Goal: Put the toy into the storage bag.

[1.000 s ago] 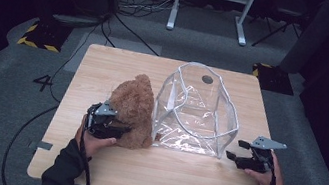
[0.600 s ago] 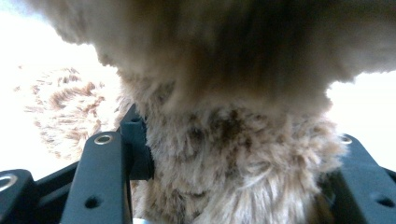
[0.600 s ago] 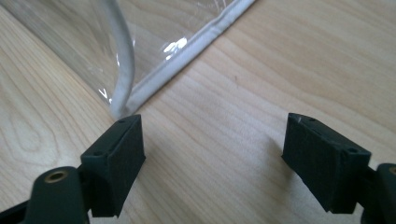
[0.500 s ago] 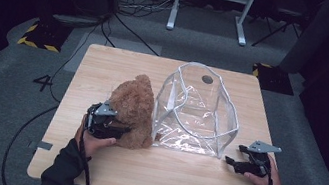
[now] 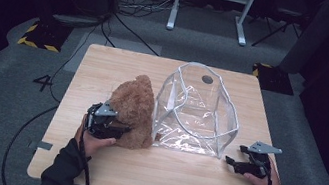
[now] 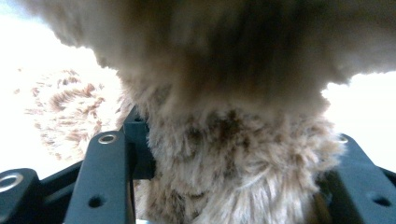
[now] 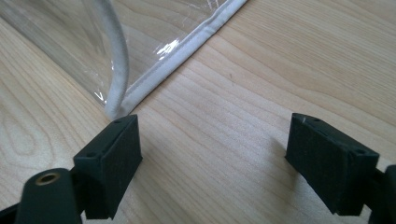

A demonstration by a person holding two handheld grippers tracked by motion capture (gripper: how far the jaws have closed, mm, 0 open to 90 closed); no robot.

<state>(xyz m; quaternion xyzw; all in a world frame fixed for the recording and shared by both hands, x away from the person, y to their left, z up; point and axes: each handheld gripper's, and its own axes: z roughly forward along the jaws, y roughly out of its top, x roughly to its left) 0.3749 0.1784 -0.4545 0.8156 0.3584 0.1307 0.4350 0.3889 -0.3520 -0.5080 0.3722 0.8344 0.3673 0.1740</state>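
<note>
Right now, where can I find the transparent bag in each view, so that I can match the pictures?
High view: the transparent bag stands at table centre-right, beside the brown plush toy.
Left gripper view: brown fur, no bag visible.
Right gripper view: the bag's corner lies upper left, above the open right tool.
Shared landmark: the bag's white-trimmed near corner.

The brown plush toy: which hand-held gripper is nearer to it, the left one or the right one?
Left. The left hand-held gripper is clamped on the brown plush toy. The right hand-held gripper stands open beyond the clear bag, near its corner.
</note>
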